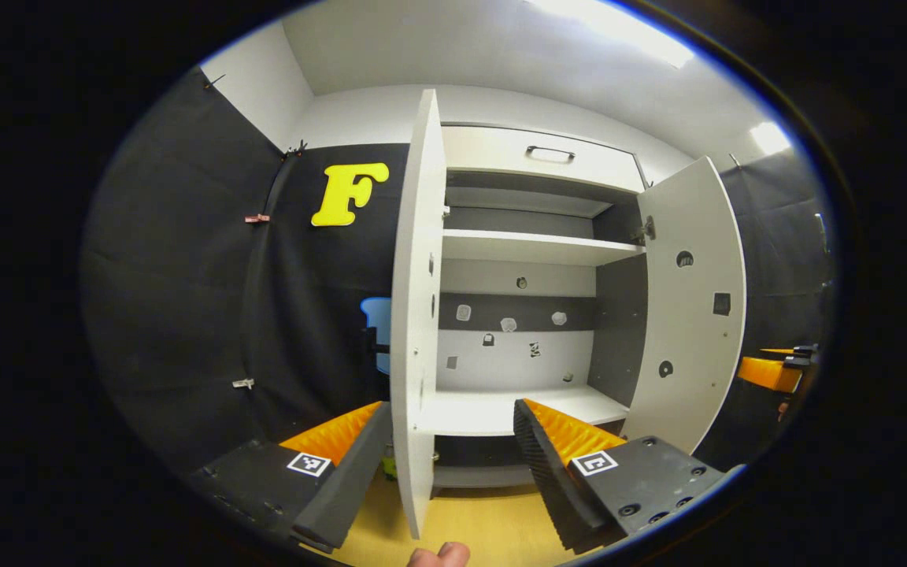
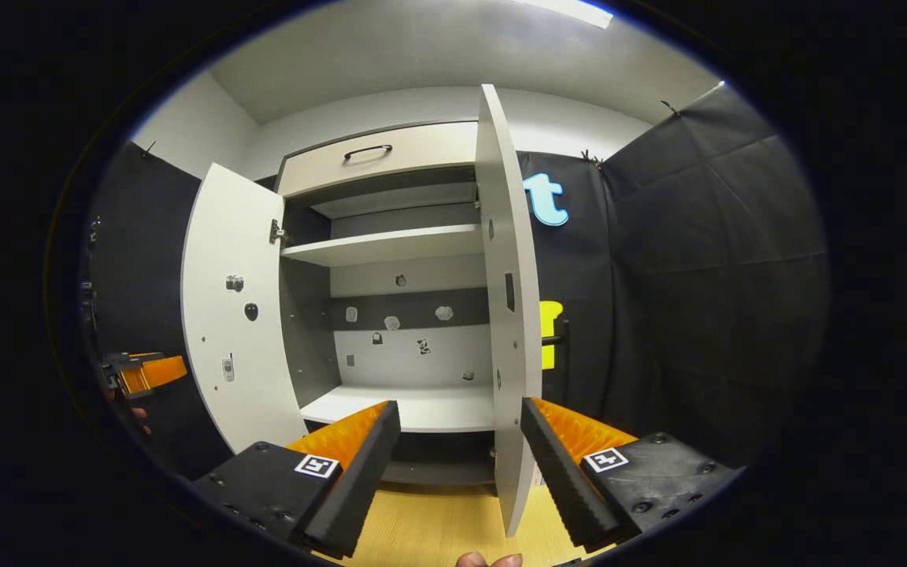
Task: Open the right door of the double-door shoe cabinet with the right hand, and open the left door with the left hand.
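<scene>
The white shoe cabinet (image 1: 532, 246) stands with both doors swung out. In the left gripper view the left door (image 1: 416, 315) is edge-on and runs down between my fingers, close to the left finger (image 1: 343, 465). My left gripper (image 1: 451, 405) is open and not pressing on it. The right door (image 1: 690, 315) hangs open at the right. In the right gripper view the right door (image 2: 510, 315) is edge-on in the gap of my open right gripper (image 2: 460, 404), near its right finger (image 2: 571, 472). The left door (image 2: 233, 315) stands open there too.
A drawer with a black handle (image 1: 549, 153) tops the cabinet. Small markers dot its back panel (image 1: 509, 323). The floor (image 1: 493, 528) is pale wood. The other gripper (image 1: 776, 370) sits at the far right, and likewise at the far left (image 2: 142, 372). Black cloth walls flank the cabinet.
</scene>
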`<state>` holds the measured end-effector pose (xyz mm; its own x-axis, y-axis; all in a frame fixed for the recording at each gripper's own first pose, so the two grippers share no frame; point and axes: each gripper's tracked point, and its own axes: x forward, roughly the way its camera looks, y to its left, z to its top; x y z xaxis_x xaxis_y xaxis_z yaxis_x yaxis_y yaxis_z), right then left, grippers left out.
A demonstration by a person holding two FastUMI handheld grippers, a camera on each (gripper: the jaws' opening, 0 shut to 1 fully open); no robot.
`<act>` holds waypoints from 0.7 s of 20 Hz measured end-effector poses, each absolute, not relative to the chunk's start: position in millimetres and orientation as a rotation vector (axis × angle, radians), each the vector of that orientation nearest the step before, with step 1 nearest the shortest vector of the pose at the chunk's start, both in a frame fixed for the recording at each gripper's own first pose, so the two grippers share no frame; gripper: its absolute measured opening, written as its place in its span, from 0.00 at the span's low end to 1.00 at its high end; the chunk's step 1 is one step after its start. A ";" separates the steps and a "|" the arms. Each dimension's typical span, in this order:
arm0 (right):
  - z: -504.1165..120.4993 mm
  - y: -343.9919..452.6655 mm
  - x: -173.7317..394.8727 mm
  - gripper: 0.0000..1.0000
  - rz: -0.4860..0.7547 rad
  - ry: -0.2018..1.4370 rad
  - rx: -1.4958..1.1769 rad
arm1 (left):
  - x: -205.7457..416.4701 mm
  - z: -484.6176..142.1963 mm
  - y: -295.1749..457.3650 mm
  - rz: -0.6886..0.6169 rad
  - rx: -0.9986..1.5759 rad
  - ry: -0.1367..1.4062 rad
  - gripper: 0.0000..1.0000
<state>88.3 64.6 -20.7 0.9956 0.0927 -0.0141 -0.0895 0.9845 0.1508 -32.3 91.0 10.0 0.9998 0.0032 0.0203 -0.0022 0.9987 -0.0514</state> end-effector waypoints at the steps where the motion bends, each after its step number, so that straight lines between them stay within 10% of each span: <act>1: -19.0 65.4 87.9 0.97 0.093 0.018 0.155 | -33.8 9.7 81.9 -0.009 -0.056 -0.023 0.95; 14: -1.8 73.9 78.6 0.97 0.100 -0.024 0.156 | -27.1 9.8 12.0 -0.086 -0.018 -0.032 0.95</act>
<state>78.6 73.9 -1.8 0.9947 0.0978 0.0320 -0.1016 0.9829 0.1538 -27.1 12.0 9.8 0.9958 -0.0855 0.0329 0.0861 0.9961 -0.0166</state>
